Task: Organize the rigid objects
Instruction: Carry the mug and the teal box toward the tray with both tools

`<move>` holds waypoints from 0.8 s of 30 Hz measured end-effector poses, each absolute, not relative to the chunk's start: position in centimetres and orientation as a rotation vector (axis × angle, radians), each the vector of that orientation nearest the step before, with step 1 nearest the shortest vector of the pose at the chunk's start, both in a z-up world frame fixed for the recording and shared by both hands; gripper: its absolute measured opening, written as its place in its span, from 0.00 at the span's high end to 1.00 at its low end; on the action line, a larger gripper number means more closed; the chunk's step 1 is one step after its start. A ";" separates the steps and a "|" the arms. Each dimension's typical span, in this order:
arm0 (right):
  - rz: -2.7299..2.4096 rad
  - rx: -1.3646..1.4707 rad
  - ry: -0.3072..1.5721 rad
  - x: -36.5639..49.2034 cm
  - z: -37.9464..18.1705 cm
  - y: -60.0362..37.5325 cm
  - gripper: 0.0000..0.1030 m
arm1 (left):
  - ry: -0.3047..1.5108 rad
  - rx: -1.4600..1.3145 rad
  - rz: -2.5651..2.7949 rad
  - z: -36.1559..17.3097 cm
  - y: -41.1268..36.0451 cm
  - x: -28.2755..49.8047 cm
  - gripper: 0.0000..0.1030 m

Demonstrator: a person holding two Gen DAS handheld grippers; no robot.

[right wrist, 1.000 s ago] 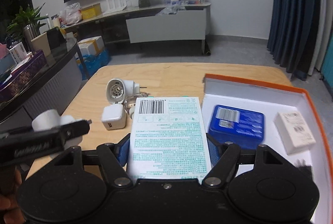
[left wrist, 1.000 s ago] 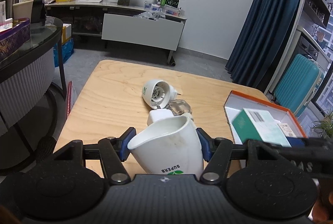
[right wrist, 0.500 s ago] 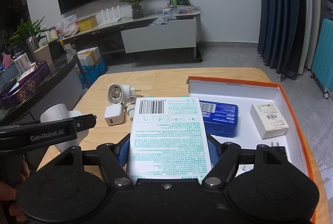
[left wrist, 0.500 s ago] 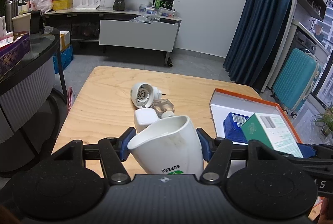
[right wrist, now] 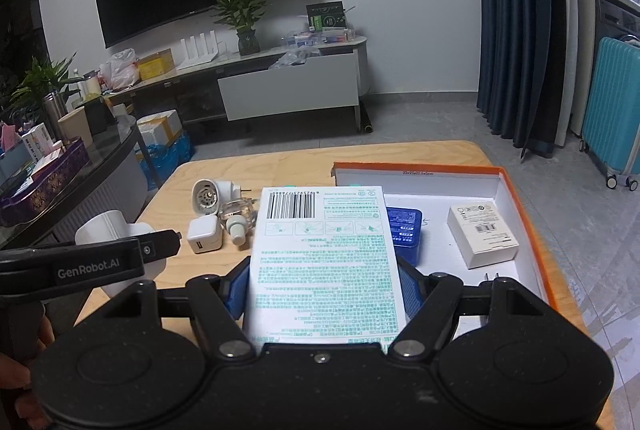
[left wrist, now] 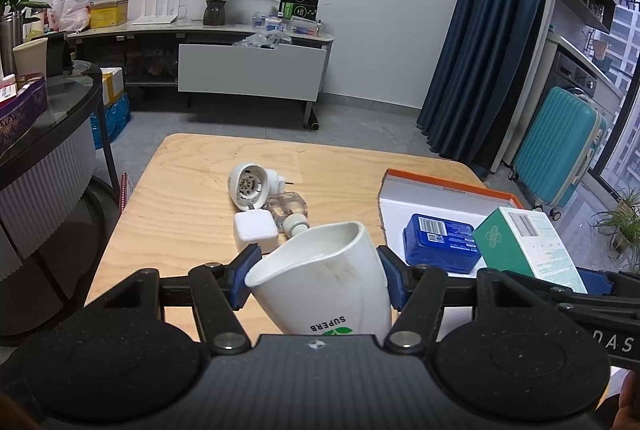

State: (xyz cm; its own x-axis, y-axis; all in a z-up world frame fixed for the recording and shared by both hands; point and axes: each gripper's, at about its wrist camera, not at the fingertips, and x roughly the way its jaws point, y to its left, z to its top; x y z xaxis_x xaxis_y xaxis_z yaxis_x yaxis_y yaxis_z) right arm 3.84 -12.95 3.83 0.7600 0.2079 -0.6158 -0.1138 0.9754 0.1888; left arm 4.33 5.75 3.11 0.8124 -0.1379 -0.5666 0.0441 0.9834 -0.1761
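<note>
My left gripper is shut on a white cup marked SUPERB, held tilted above the wooden table. My right gripper is shut on a white and green carton with a barcode, seen from the side as the carton in the left wrist view. On the table lie a round white plug device, a white square charger and a clear small bottle. The orange-rimmed white box at the right holds a blue pack and a white packet.
A dark round counter with clutter stands left of the table. A TV cabinet lines the far wall, with blue curtains and a teal suitcase at the right. A hand holds the left gripper's handle.
Both grippers have drawn back and risen a little with their loads, so the table objects and the orange box look farther off. The grips are unchanged.
</note>
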 end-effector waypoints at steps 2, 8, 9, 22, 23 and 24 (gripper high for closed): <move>0.176 0.143 0.687 3.8 3.8 -13.0 0.18 | 0.618 -0.156 -0.100 3.1 5.6 4.3 0.39; 0.174 0.150 0.684 3.5 4.0 -13.4 0.18 | 0.623 -0.148 -0.108 3.1 5.2 4.1 0.39; 0.174 0.151 0.682 3.4 4.1 -13.5 0.18 | 0.624 -0.148 -0.109 3.1 5.1 4.2 0.39; 0.149 0.167 0.664 2.6 4.6 -14.9 0.18 | 0.624 -0.139 -0.127 3.2 4.3 4.0 0.39; 0.147 0.168 0.663 2.6 4.6 -15.0 0.18 | 0.625 -0.139 -0.130 3.3 4.2 4.0 0.39; 0.145 0.170 0.662 2.6 4.6 -15.0 0.18 | 0.624 -0.139 -0.132 3.3 4.2 4.0 0.39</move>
